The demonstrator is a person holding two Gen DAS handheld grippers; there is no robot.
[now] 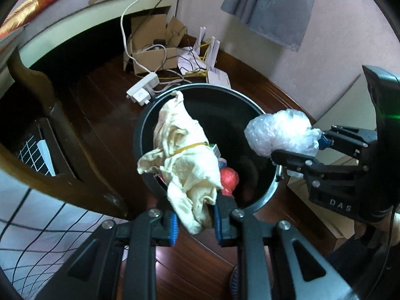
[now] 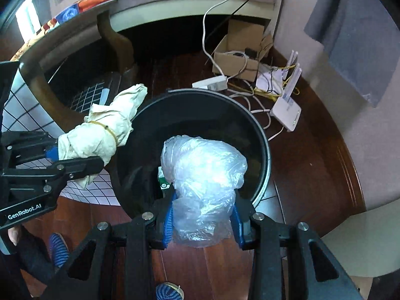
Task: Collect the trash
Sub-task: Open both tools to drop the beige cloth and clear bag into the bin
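A black round trash bin (image 1: 150,120) (image 2: 262,135) stands on the dark wood floor below both grippers. My left gripper (image 1: 195,215) (image 2: 75,155) is shut on a crumpled cream cloth bundle (image 1: 185,155) (image 2: 105,130) tied with a rubber band, held over the bin's left rim. My right gripper (image 2: 202,215) (image 1: 297,147) is shut on a crumpled clear plastic bag (image 2: 205,175) (image 1: 280,132), held over the bin's right side. A red wad (image 1: 228,178) and other scraps lie inside the bin.
Beyond the bin lie a white power strip (image 1: 143,91) (image 2: 210,82), an open cardboard box (image 1: 152,50) (image 2: 240,55), tangled cables and a white router (image 2: 287,110). A dark wooden furniture leg (image 1: 50,115) stands left. A wall and grey curtain (image 1: 270,7) are at right.
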